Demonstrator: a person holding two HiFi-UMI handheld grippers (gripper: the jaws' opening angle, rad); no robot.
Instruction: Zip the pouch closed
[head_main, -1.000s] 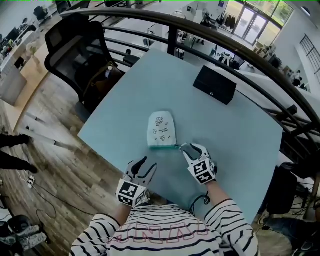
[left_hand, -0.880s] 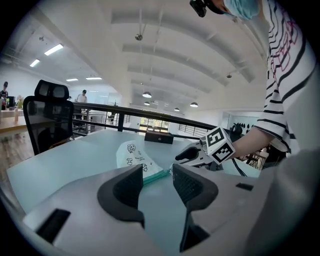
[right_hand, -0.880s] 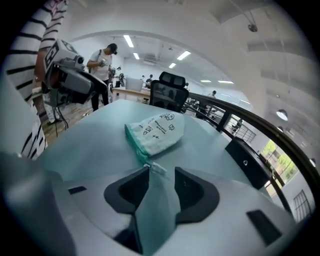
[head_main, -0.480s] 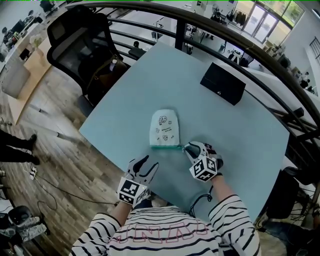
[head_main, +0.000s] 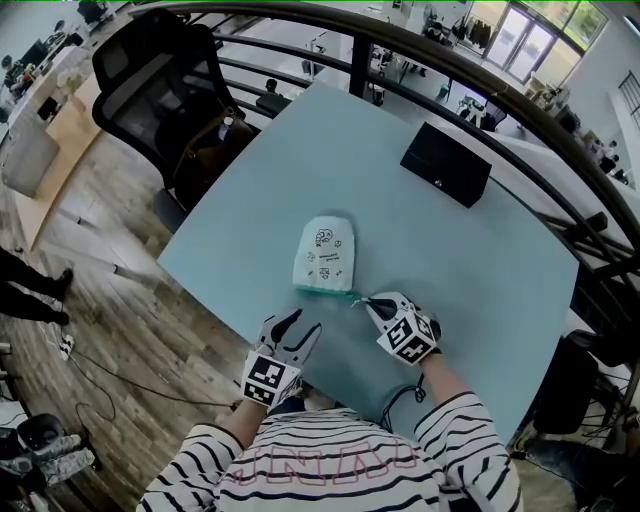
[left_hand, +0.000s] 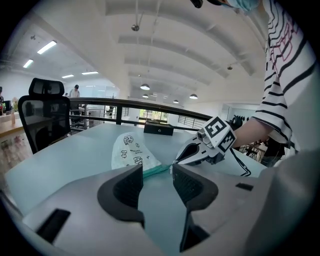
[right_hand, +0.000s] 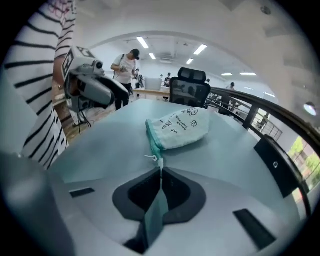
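Observation:
A white pouch (head_main: 325, 255) with small printed drawings lies flat on the pale blue table (head_main: 470, 270), its green zipper (head_main: 325, 291) along the near edge. In the right gripper view the pouch (right_hand: 182, 127) lies just ahead. My right gripper (head_main: 362, 302) is at the zipper's right end, its jaws closing, tips together on the small end tab there. My left gripper (head_main: 290, 325) hovers near the table's front edge, short of the pouch's left corner. In the left gripper view its jaws stand apart with nothing between them, and the pouch (left_hand: 131, 150) is ahead.
A black box (head_main: 445, 165) sits at the far right of the table. A black office chair (head_main: 150, 90) stands off the table's left corner. A dark curved railing (head_main: 480, 80) runs behind the table. The front edge is close under both hands.
The right gripper's jaws have gone from wide apart to closed at the zipper's right end, and the hand has tilted down. The left gripper has edged slightly lower toward the pouch.

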